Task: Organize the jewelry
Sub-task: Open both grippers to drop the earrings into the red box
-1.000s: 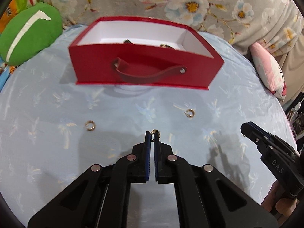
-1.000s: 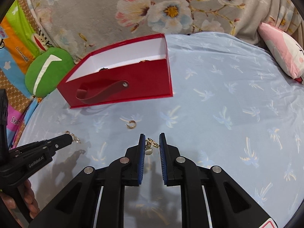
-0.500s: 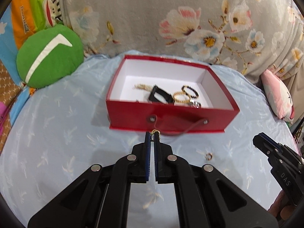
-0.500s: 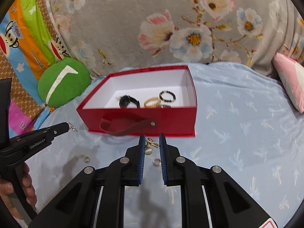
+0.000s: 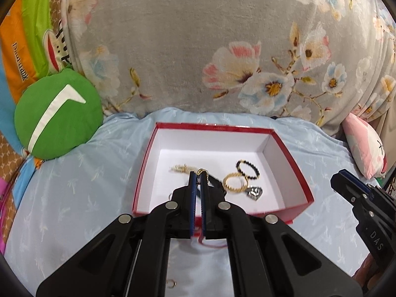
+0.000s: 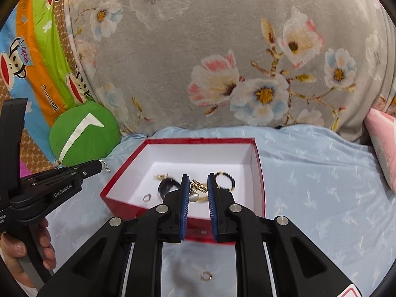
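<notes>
A: Where was the red box (image 5: 292, 170)?

B: On the pale blue bedsheet (image 5: 74, 198), open at the top, with a grey floral blanket (image 5: 198, 49) behind it and a green cushion (image 5: 57, 116) off to its left. Both grippers were raised above its near wall.

A: What did the left gripper (image 5: 197, 173) have?

B: Its fingers were pinched almost together on a small gold earring (image 5: 203, 171), the hook showing just at the tips. From the right wrist view the same earring (image 6: 105, 167) dangled from that gripper (image 6: 97, 164).

A: And the right gripper (image 6: 196, 180)?

B: Its fingers stood narrowly apart with a gold pearl earring (image 6: 196, 189) between them; whether the pads actually touched it, I could not tell.

A: What lay inside?

B: A black bead bracelet (image 5: 248, 169), a gold ring bracelet (image 5: 234, 183), a dark heart pendant (image 5: 254, 192), a gold chain piece (image 5: 179, 167) and a small silver ring (image 6: 147, 197).

A: Anything outside?

B: A gold ring (image 6: 206, 276) lay on the sheet, in front of the box.
</notes>
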A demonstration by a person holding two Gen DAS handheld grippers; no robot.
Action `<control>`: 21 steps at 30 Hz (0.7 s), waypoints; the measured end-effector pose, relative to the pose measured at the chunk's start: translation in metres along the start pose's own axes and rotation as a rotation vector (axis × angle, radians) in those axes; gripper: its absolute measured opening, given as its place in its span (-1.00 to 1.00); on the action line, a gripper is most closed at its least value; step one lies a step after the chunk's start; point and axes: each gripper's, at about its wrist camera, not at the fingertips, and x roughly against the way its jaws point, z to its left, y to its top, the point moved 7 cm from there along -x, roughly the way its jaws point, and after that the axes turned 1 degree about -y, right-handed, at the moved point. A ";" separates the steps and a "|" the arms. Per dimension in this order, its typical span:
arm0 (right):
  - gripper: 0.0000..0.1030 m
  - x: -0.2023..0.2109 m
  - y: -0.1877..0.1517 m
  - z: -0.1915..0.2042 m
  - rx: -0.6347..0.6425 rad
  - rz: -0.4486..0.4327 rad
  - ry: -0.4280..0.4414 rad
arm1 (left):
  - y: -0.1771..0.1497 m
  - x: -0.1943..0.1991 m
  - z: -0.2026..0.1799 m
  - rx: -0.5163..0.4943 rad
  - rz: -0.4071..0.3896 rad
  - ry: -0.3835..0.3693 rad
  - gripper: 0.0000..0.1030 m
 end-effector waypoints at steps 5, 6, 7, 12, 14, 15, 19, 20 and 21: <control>-0.74 -0.025 0.022 0.000 0.004 -0.013 0.018 | 0.027 -0.023 -0.004 -0.011 -0.026 0.010 -0.96; -0.74 -0.032 0.027 0.000 0.007 -0.013 0.017 | 0.032 -0.029 -0.005 -0.013 -0.026 0.010 -0.96; -0.74 -0.038 0.030 0.001 0.012 -0.014 0.015 | 0.035 -0.034 -0.007 -0.016 -0.027 0.013 -0.96; -0.74 -0.064 0.043 -0.001 0.013 -0.008 0.018 | 0.047 -0.056 -0.011 -0.028 -0.022 0.019 -0.96; -0.74 -0.073 0.044 -0.004 0.013 -0.002 0.011 | 0.048 -0.064 -0.011 -0.028 -0.014 0.019 -0.96; -0.74 -0.079 0.045 -0.005 0.011 0.005 0.011 | 0.048 -0.068 -0.011 -0.028 -0.010 0.021 -0.96; -0.74 -0.097 0.043 -0.011 0.004 0.025 0.005 | 0.047 -0.084 -0.009 -0.022 0.010 0.027 -0.96; -0.74 -0.101 0.043 -0.013 0.006 0.027 -0.001 | 0.046 -0.089 -0.008 -0.021 0.017 0.028 -0.96; -0.74 -0.105 0.042 -0.014 0.007 0.031 -0.004 | 0.046 -0.093 -0.007 -0.020 0.023 0.032 -0.96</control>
